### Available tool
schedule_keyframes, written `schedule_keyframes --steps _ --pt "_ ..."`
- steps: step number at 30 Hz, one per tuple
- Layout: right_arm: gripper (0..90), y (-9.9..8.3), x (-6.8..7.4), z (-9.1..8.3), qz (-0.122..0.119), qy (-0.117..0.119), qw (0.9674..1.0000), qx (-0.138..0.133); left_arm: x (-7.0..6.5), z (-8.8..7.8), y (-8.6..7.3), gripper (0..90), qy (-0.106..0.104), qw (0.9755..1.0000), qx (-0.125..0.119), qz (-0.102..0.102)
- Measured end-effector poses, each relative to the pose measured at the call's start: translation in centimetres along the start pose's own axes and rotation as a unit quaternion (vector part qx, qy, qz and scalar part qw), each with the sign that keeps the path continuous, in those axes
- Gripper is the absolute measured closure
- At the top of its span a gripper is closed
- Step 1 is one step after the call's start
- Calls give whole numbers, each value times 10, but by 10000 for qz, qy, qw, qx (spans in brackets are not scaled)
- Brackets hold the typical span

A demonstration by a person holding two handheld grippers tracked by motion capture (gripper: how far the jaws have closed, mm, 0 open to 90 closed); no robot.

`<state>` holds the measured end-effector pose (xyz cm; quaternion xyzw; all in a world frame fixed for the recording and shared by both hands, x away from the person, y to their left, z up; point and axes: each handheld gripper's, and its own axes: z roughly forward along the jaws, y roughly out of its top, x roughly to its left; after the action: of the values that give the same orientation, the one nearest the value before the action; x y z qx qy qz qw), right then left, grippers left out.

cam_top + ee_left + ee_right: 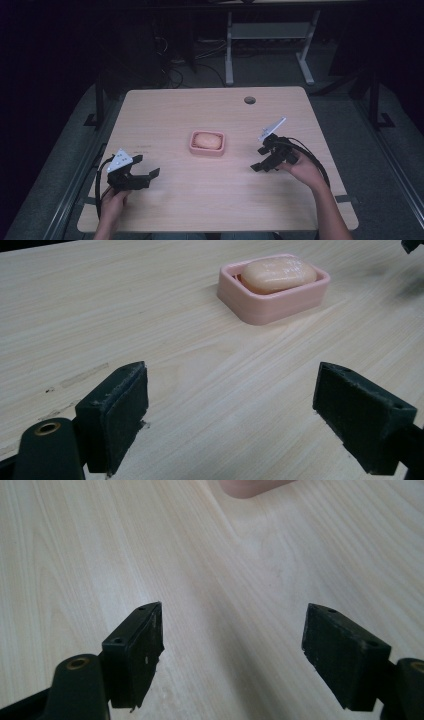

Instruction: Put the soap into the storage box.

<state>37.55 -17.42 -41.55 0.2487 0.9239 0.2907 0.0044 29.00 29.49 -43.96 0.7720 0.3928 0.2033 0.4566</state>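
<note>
A pink soap dish (192, 146) sits mid-table with a peach bar of soap (208, 141) lying in it. In the left gripper view the dish (260, 307) and the soap (278, 274) lie ahead, up and to the right. My left gripper (146, 166) rests at the front left of the table, open, nothing between its jaws (232, 412). My right gripper (259, 158) hovers to the right of the dish, open and empty (232, 647). A corner of the dish (247, 487) peeks in at the top of the right gripper view.
The light wooden table (210, 200) has a round cable hole (249, 100) near its far edge. Beyond it stand a dark floor, cables and a white desk frame (270, 35). Bare tabletop lies between both grippers and the dish.
</note>
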Motion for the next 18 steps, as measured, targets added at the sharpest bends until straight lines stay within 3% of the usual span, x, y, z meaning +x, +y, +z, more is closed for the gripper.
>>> schedule_keyframes --steps 2,18 --pt "242 -4 2 -1 -53 -37 9999 -96 0 0 0 142 -2 10000 -7 -9" --pt "242 -33 6 -5 197 -63 9996 -182 -2 2 0 142 -11 10000 21 14"
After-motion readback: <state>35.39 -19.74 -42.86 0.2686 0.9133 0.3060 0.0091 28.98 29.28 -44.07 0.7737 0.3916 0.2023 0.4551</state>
